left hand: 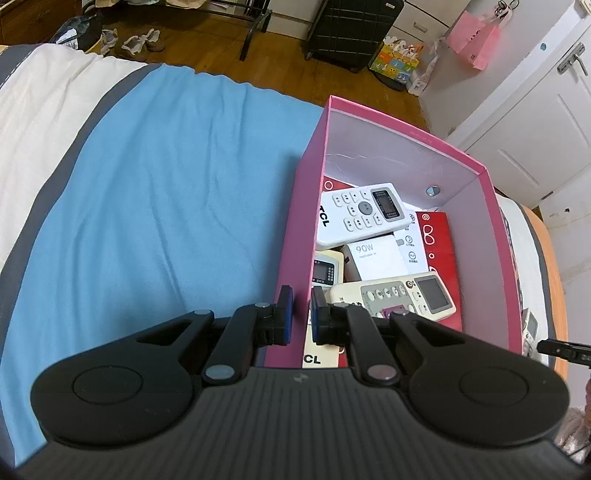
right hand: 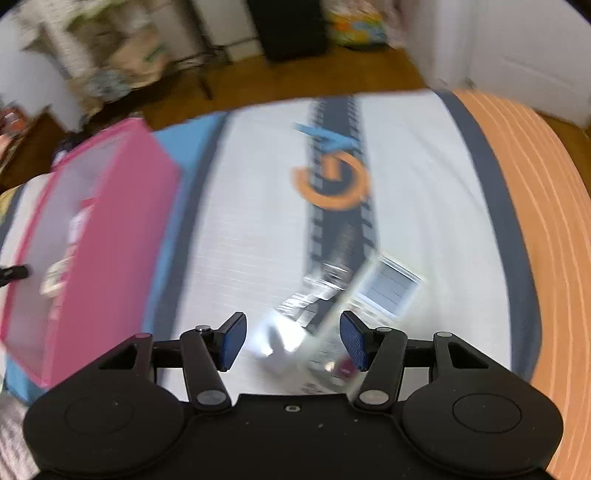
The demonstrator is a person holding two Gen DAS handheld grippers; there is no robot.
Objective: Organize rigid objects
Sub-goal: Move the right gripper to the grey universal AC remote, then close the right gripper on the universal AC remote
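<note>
Bed [left hand: 155,192] with blue sheet on the left, white striped cover [right hand: 258,221] and orange band [right hand: 535,221] on the right side. Pink box [left hand: 495,229] sits open on the bed, white inside; in the right wrist view it lies at the left [right hand: 122,240], blurred. Inside the box: red carton [left hand: 441,240] at the bottom, white 90W charger box [left hand: 373,258] over it, white TCL remote [left hand: 360,214] on top toward the far end, beige remote with grey screen [left hand: 402,299] at the near end, another cream remote [left hand: 325,271] partly hidden against the left wall, all piled touching. Left gripper [left hand: 301,314] straddles the box's near-left wall, one blue-padded finger outside, one inside; fingers narrow, close on either side of the wall, cannot tell if they pinch it. Right gripper [right hand: 293,341] hovers over the white cover, fingers wide apart, nothing clamped. Between and just ahead of them lies a remote control [right hand: 354,306] on the bed, light body with a pale screen, heavy motion blur so details unreadable; the same remote is just visible past the box's right wall in the left wrist view [left hand: 530,326]. Right wrist view is blurred overall. Background: wood floor [left hand: 280,62], black suitcase [left hand: 351,29], pink bag [left hand: 474,40], white door [left hand: 535,122].
</note>
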